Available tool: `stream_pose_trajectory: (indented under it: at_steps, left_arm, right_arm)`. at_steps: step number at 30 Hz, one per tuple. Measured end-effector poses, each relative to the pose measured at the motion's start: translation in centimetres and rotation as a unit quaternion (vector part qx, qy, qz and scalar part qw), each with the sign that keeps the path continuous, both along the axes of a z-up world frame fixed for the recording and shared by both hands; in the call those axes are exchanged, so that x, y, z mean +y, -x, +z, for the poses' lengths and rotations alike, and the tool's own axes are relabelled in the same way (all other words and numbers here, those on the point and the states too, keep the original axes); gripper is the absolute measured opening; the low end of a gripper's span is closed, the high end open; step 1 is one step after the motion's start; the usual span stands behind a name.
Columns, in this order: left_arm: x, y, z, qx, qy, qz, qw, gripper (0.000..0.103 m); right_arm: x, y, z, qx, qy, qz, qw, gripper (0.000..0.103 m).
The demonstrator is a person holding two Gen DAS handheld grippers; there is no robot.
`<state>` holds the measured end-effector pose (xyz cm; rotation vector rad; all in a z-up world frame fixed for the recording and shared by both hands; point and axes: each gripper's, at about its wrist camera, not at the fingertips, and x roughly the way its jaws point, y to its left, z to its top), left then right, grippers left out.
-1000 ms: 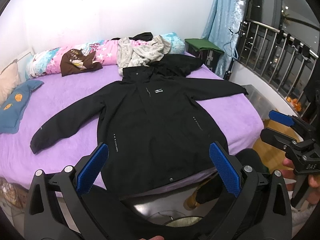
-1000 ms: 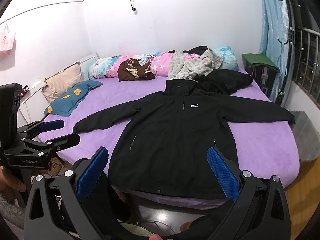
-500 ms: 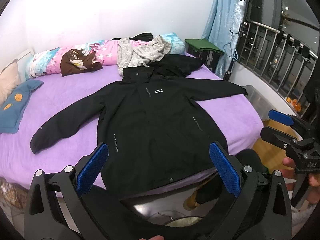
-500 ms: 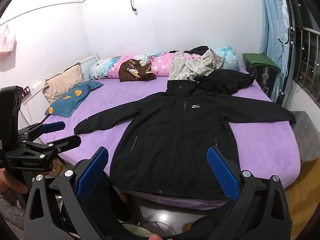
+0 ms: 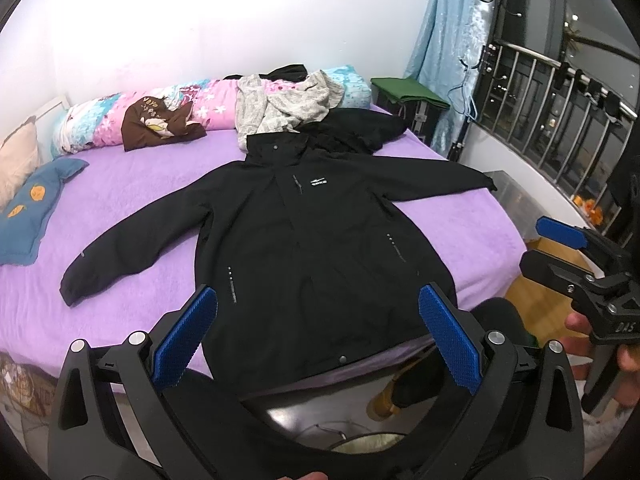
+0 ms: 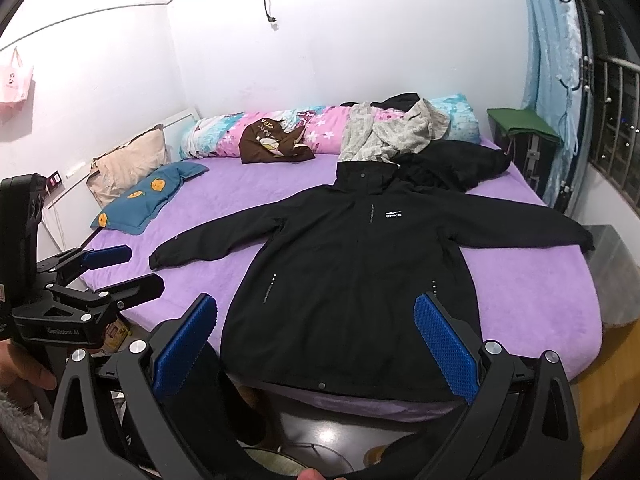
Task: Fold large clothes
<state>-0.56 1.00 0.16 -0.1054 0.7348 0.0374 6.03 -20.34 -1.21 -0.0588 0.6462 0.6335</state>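
Observation:
A large black jacket (image 5: 320, 240) lies flat, front up, on the purple bed (image 5: 140, 184), sleeves spread to both sides and its hem at the near edge. It also shows in the right wrist view (image 6: 360, 272). My left gripper (image 5: 316, 336) is open and empty, held in the air before the hem. My right gripper (image 6: 316, 340) is open and empty too, also short of the hem. Each gripper shows in the other's view: the right one (image 5: 560, 248) at the right, the left one (image 6: 116, 268) at the left.
Behind the jacket lie a grey garment (image 5: 280, 108), a brown garment (image 5: 160, 124), another black garment (image 5: 360, 128) and a rolled floral quilt (image 5: 208, 100). A blue pillow (image 5: 28, 212) and a beige pillow (image 6: 128, 164) lie at the left. A window grille (image 5: 560, 112) and a curtain are on the right.
Both grippers have drifted slightly; the jacket sits marginally lower in the left view. Nothing has been taken hold of.

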Motion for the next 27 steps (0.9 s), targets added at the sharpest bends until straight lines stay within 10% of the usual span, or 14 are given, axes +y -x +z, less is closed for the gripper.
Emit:
stream_pose_trajectory:
  at_steps: [15,27]
  left_arm:
    - [12.2,-0.8,-5.5,0.013,0.032,0.159,0.9866,0.097]
    - [31.8,0.2,-15.6,0.031,0.169,0.300,0.9383,0.097]
  right_arm:
    - [10.8,-4.5,-1.3,-0.061,0.050,0.040,0.996,0.097]
    - [27.0,-12.0,-7.6,-0.069,0.094,0.114,0.987,0.097]
